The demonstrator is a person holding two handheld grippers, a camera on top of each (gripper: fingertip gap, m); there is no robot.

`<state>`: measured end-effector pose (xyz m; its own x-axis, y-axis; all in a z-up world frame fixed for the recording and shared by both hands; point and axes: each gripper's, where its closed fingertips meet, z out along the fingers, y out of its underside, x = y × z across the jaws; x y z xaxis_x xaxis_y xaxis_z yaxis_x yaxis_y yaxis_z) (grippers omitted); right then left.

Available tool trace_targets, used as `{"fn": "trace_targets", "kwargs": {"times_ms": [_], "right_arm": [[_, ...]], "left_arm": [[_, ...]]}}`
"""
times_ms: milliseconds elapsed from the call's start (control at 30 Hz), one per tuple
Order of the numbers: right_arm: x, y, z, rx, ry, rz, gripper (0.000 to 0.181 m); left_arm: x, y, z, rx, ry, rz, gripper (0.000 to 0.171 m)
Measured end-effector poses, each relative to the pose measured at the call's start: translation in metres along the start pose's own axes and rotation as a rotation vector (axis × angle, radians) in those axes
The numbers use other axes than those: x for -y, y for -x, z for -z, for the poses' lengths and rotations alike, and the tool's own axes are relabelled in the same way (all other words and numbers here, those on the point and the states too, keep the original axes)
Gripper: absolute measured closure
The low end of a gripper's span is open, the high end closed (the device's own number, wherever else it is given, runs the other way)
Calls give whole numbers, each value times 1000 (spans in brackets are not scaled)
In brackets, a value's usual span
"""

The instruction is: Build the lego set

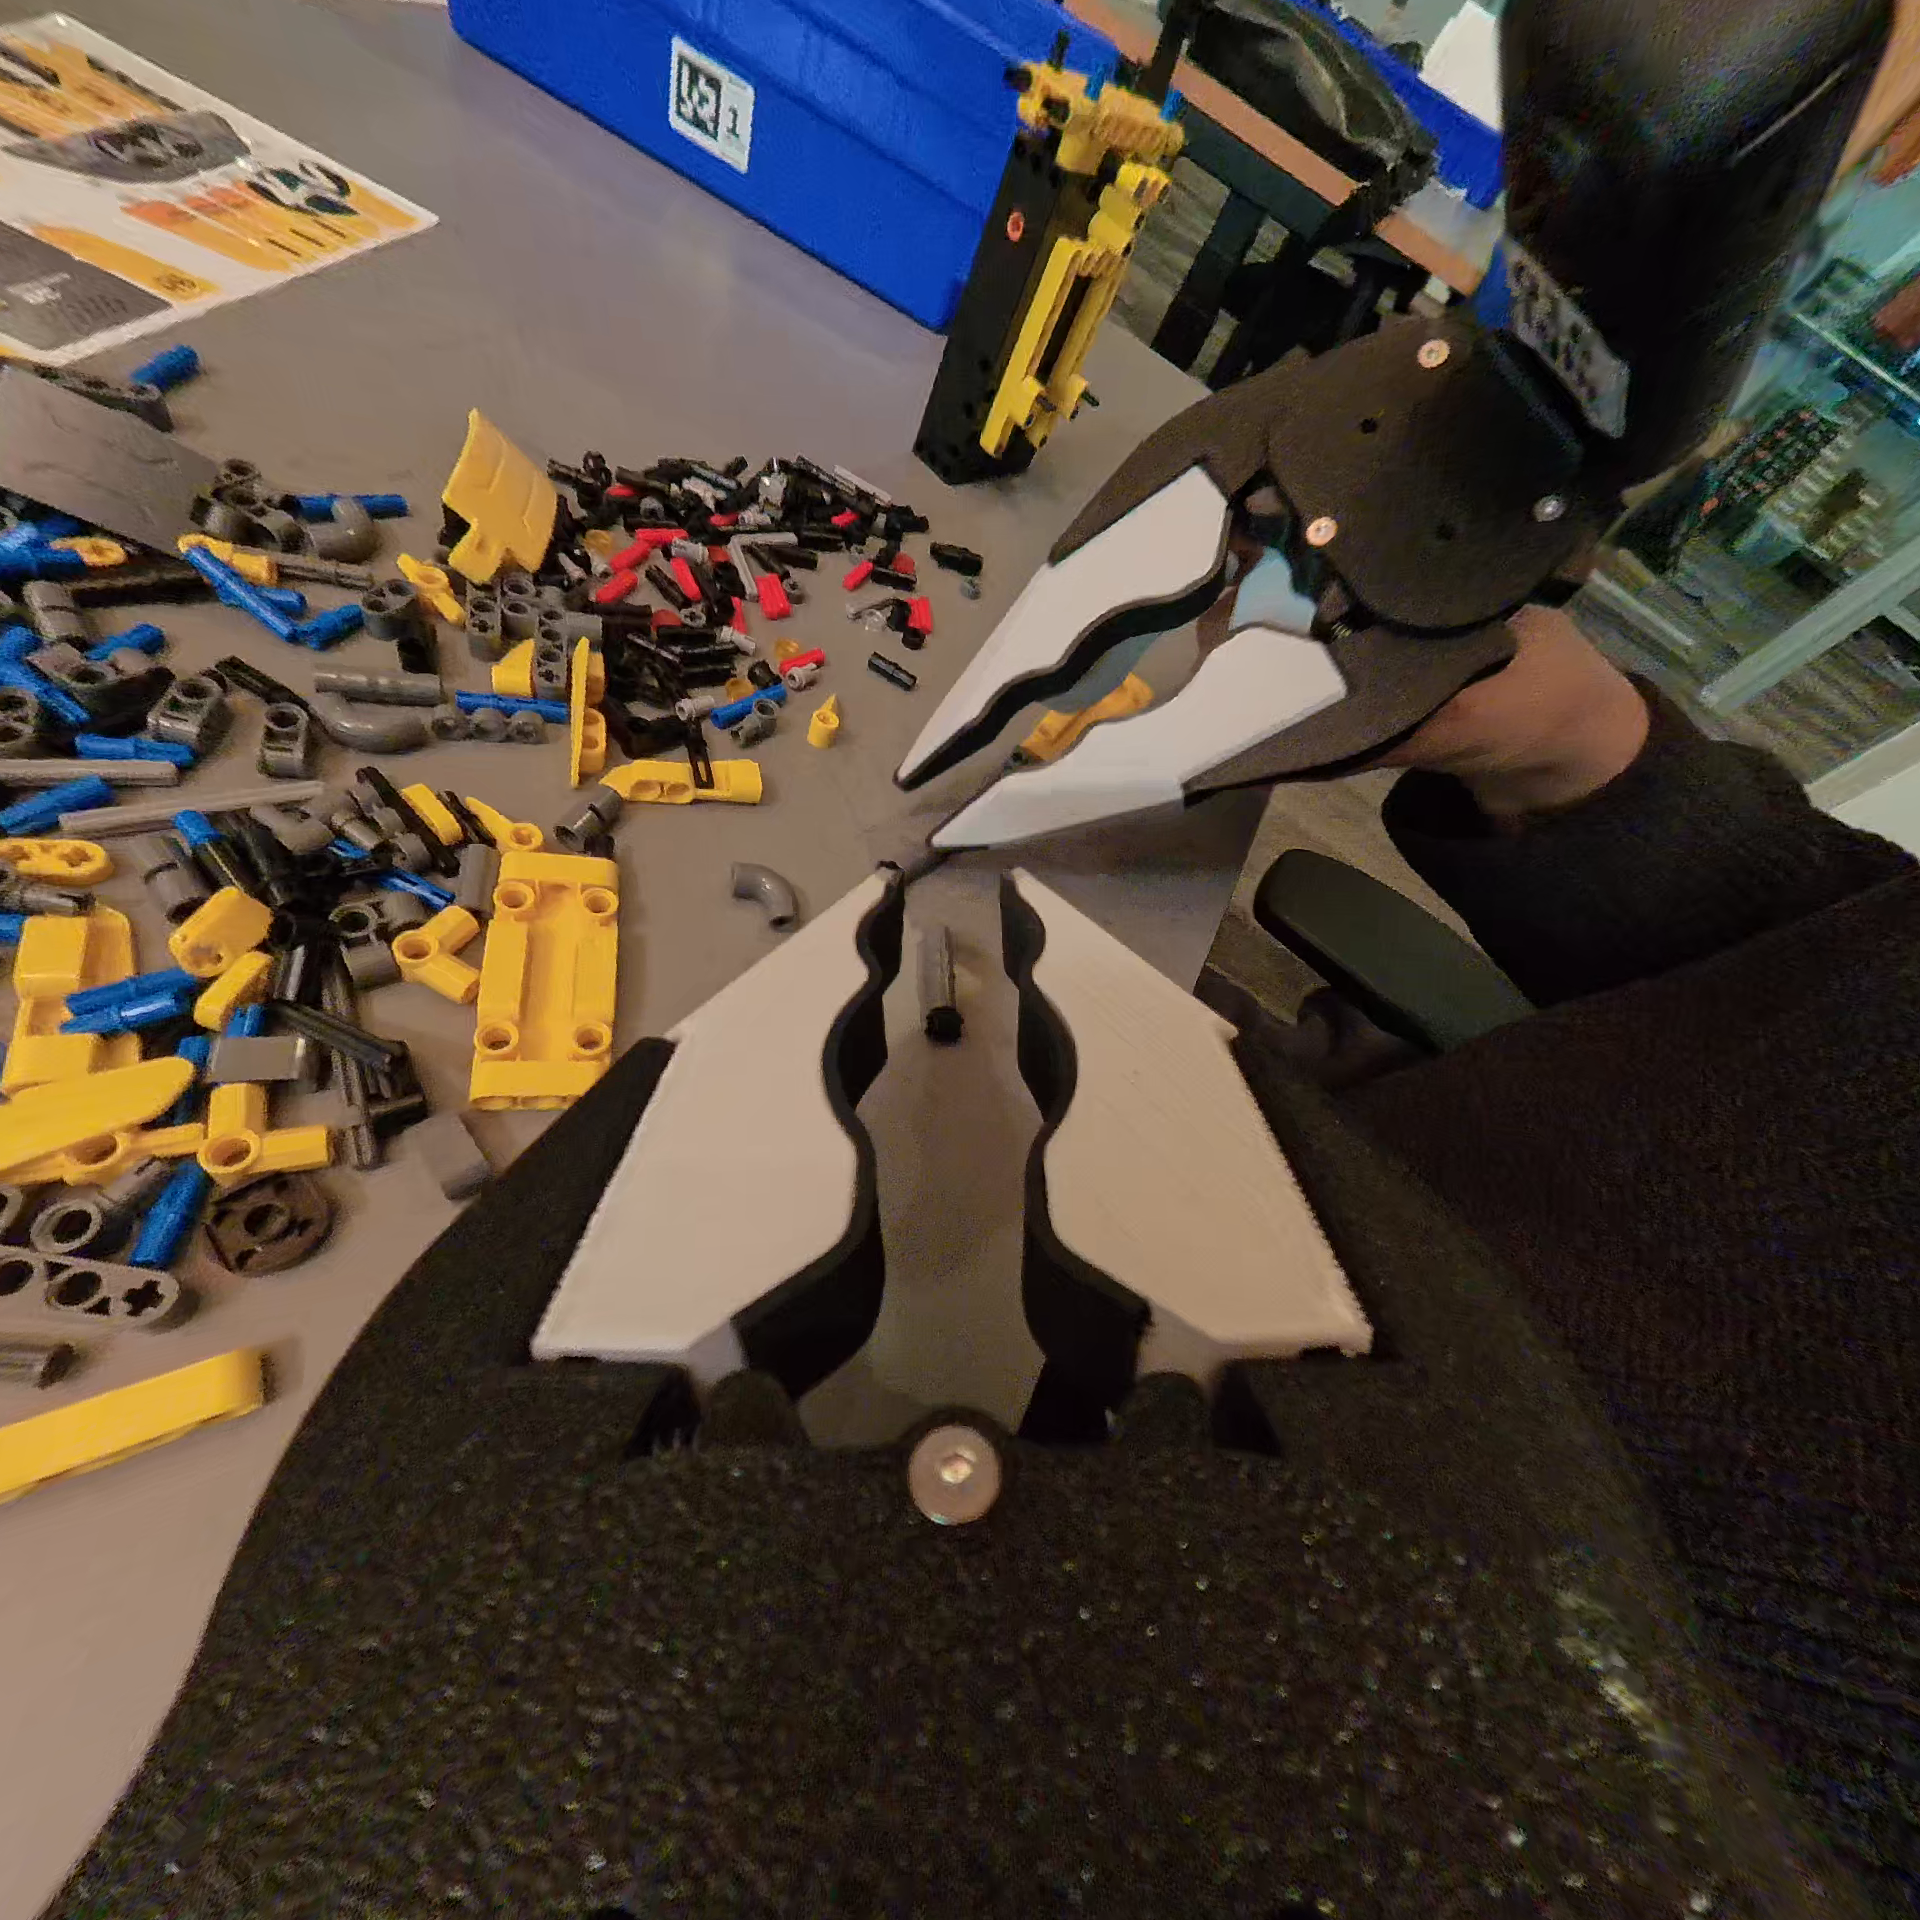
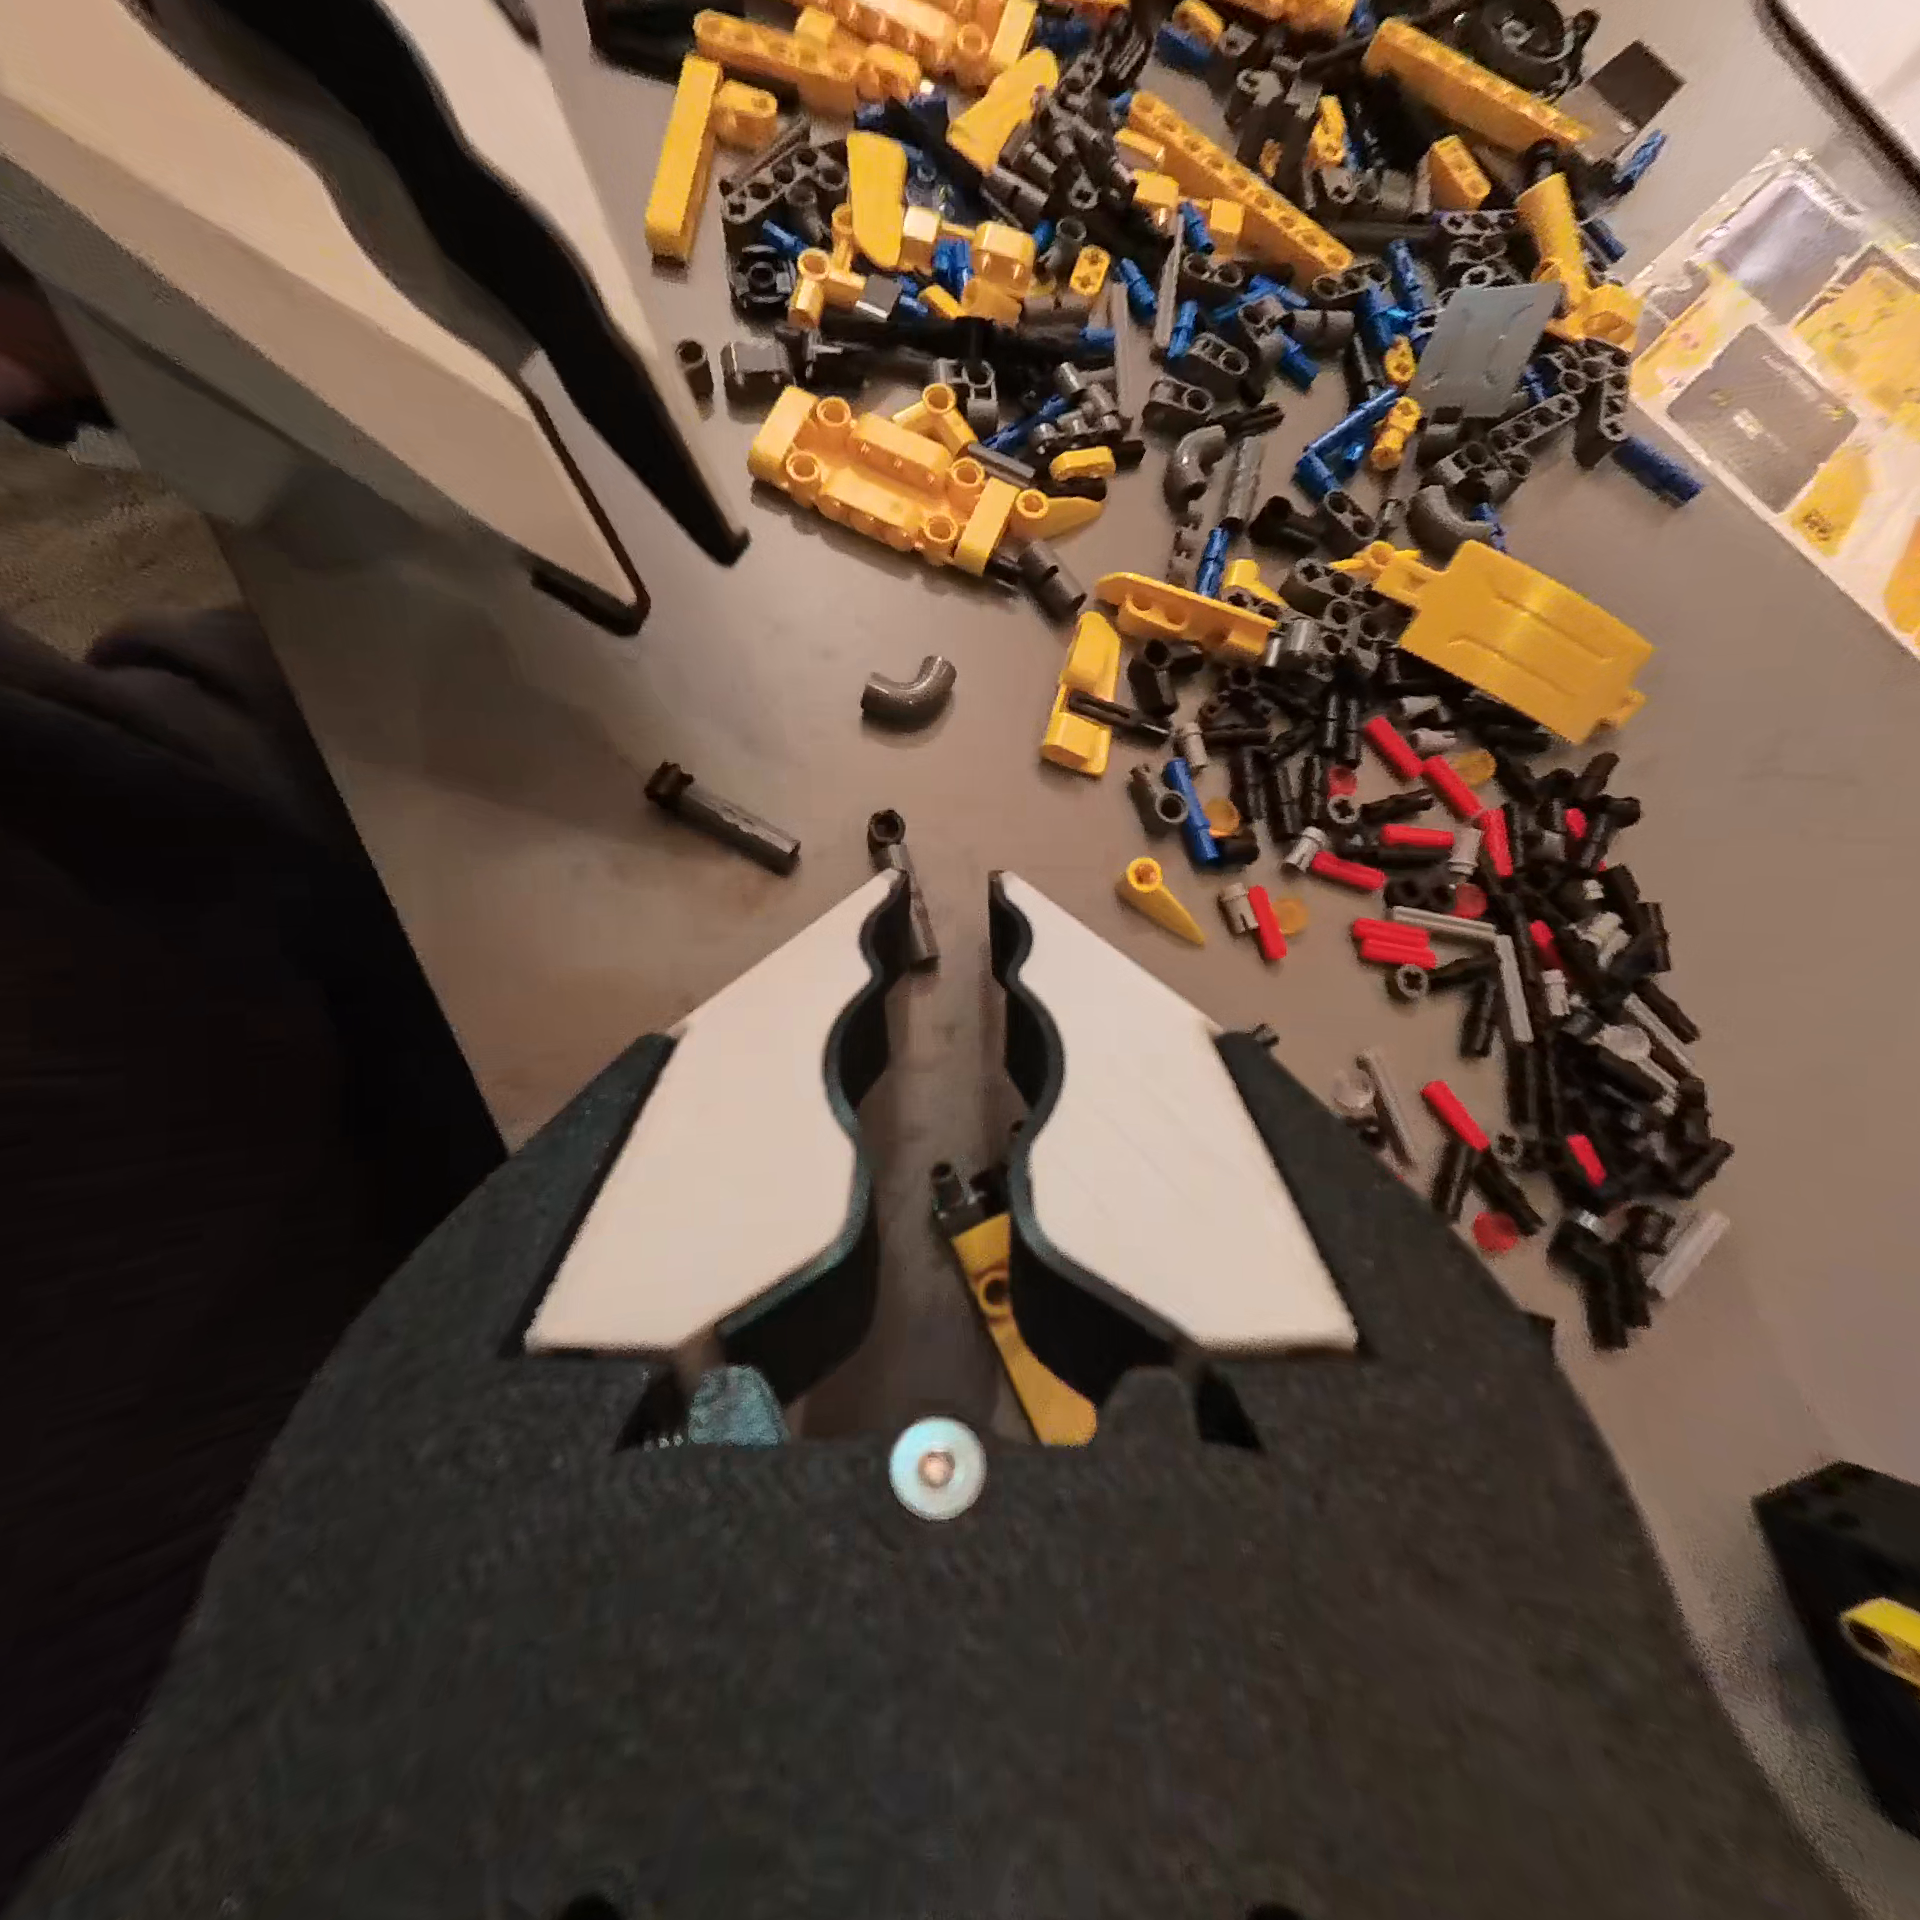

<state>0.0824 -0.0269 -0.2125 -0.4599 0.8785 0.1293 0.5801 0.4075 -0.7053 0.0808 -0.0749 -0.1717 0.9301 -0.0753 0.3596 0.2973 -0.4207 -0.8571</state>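
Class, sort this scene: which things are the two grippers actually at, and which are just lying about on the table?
At the grippers:
- left gripper, open over a dark axle
- right gripper, open around a small dark pin, with a yellow piece beneath

Lying about:
- grey elbow
- heap of loose pieces
- black and yellow model
- blue bin
- printed sheet

A dark axle pin [image 1: 940,982] lies on the table [image 1: 644,312] between the left claw's [image 1: 951,883] fingers, right of the parts pile [image 1: 416,779].

A grey surface [image 1: 644,312] carries a spread of loose building pieces [image 1: 312,831], a blue bin [image 1: 831,177], an instruction booklet [image 1: 156,177] and an upright black-and-yellow assembly [image 1: 1039,312].
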Motion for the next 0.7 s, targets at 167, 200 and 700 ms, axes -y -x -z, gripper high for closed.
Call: {"fn": "trace_targets", "kwargs": {"times_ms": [167, 200, 700], "right_arm": [[0, 3, -5, 49, 7, -22, 166], [0, 3, -5, 59, 6, -32, 166], [0, -8, -8, 34, 16, 17, 175]], "left_arm": [[12, 5, 8, 35, -50, -33, 154], [14, 7, 9, 36, -57, -30, 154], [18, 19, 8, 58, -83, 12, 154]]}}
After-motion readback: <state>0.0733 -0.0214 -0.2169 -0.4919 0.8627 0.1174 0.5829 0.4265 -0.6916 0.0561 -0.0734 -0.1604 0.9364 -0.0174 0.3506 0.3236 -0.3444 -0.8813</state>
